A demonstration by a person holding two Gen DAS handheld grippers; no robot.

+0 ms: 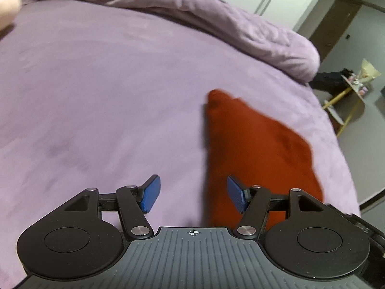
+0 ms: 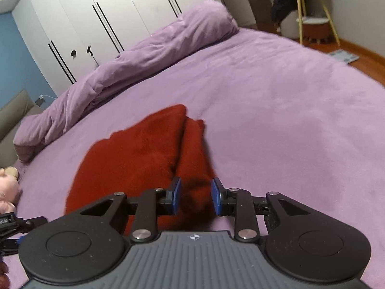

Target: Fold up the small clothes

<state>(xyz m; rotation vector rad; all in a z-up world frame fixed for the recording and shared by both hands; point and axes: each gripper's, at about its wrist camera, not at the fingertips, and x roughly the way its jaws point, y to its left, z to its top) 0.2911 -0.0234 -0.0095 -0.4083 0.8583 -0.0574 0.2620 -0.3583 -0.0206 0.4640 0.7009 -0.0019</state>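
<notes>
Spread jaws above red garment edge

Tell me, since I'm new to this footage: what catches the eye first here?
The red garment stands out, lying folded on the purple bedsheet, just ahead of the open right gripper. The open left gripper hovers at its left edge. A rolled purple duvet lines the bed's far side.

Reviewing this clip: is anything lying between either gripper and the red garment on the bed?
Nothing visible is. The red garment lies alone on the purple sheet. The right gripper is open right at its near edge; the left gripper is open, with the garment just past its right finger. The rolled duvet and plush toy sit off to the side.
</notes>
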